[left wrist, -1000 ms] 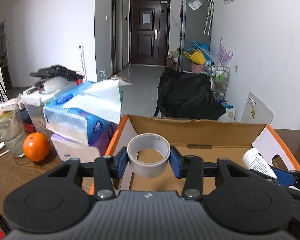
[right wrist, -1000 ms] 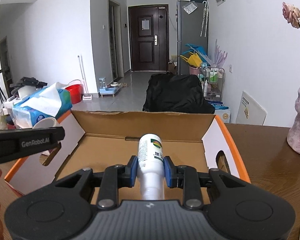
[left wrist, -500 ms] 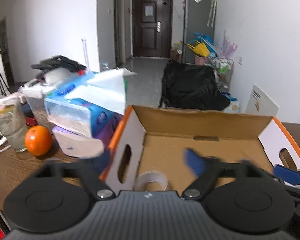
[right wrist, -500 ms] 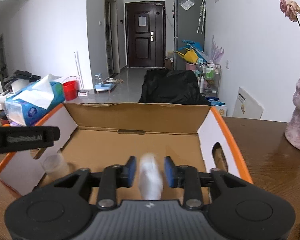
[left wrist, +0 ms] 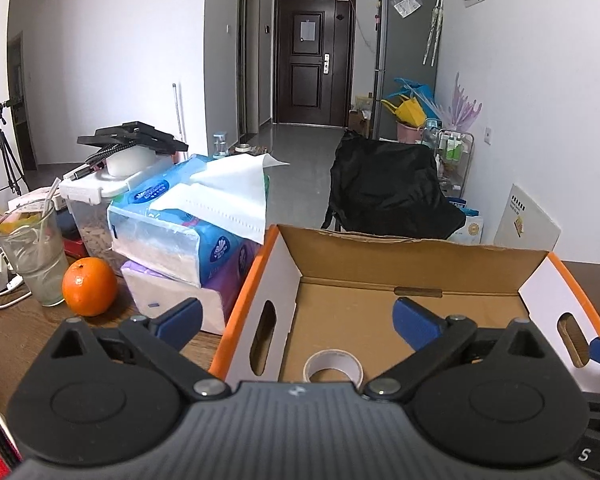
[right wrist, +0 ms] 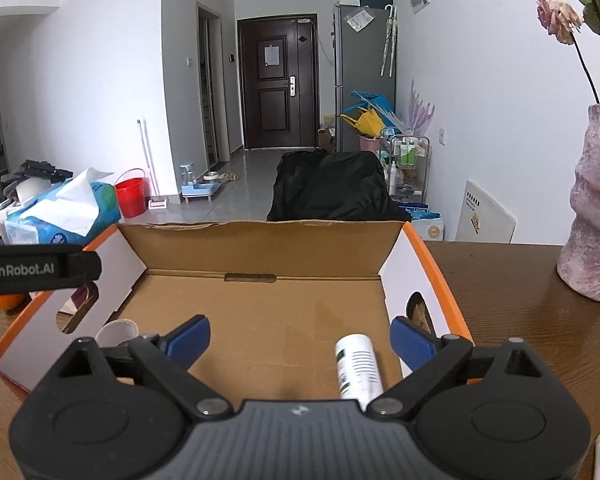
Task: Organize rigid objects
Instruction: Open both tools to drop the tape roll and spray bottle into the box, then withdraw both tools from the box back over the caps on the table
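Note:
An open cardboard box (left wrist: 412, 242) with orange edges stands on the wooden table. A roll of pale tape (left wrist: 333, 365) lies on the box floor, below my left gripper (left wrist: 299, 316). That gripper's jaws are opening wide and nothing is between them. In the right wrist view the same box (right wrist: 260, 236) holds a white bottle (right wrist: 358, 368) lying on its floor at the right. My right gripper (right wrist: 300, 336) hangs over it. Its jaws are opening, and the bottle lies loose below them near the right finger. The tape roll (right wrist: 116, 330) shows at the box's left wall.
Stacked tissue packs (left wrist: 188, 232), an orange (left wrist: 89, 287) and a glass (left wrist: 36, 256) crowd the table left of the box. A pinkish vase (right wrist: 594, 240) stands on the table to the right. A black-covered chair (left wrist: 388, 192) is behind the box.
Both grippers went from shut to wide open. The tape roll left the left jaws and dropped to the box floor. The bottle slipped from the right jaws and lies in the box.

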Tool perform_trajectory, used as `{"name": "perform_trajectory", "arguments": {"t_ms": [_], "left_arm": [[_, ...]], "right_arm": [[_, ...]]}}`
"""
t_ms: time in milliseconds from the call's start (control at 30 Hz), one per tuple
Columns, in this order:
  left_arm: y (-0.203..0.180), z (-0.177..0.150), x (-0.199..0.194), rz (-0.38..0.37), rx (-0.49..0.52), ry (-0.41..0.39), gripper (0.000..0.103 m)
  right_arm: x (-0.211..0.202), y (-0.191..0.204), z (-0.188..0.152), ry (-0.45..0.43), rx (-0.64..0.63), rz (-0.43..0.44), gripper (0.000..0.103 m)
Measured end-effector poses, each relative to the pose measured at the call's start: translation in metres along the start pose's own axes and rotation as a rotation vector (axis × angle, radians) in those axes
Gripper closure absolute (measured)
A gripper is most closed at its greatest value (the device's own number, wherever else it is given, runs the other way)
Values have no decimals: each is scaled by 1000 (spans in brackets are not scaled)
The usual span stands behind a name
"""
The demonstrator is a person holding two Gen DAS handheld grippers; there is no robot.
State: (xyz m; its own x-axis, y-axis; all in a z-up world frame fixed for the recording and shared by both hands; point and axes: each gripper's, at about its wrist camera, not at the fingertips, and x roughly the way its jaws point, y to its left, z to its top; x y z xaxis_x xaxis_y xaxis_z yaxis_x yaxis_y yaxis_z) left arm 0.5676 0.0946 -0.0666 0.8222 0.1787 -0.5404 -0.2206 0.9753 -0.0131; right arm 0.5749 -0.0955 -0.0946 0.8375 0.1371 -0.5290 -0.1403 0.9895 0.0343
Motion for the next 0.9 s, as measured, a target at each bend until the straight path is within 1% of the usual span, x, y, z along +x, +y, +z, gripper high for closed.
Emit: {"name": "perform_trajectory", "arguments": {"t_ms": [100, 200, 333, 400, 500, 567, 900], "left_arm": [[1, 2, -1, -10, -2, 11, 0], [5, 4, -8, -21, -24, 5, 0], [9, 7, -21, -41, -59, -3, 0], [10, 7, -29, -46, -61, -10, 0], [12, 5, -45, -27, -66, -48, 0], [13, 4, -54, -19, -56, -59, 0], [17, -12, -114, -23, -39, -117, 0]], "right_arm": [[-1, 1, 0, -1, -1, -4, 6], [-6, 2, 2, -5, -10, -5, 6], [-22, 4, 3, -18, -38, -2, 6], [-32, 4, 2, -23, -46, -4, 6], [-46, 1, 1, -25, -51, -6, 5], [-57, -1, -1, -27, -56, -6, 5], [-110, -13, -16, -41, -55, 0, 4]]}}
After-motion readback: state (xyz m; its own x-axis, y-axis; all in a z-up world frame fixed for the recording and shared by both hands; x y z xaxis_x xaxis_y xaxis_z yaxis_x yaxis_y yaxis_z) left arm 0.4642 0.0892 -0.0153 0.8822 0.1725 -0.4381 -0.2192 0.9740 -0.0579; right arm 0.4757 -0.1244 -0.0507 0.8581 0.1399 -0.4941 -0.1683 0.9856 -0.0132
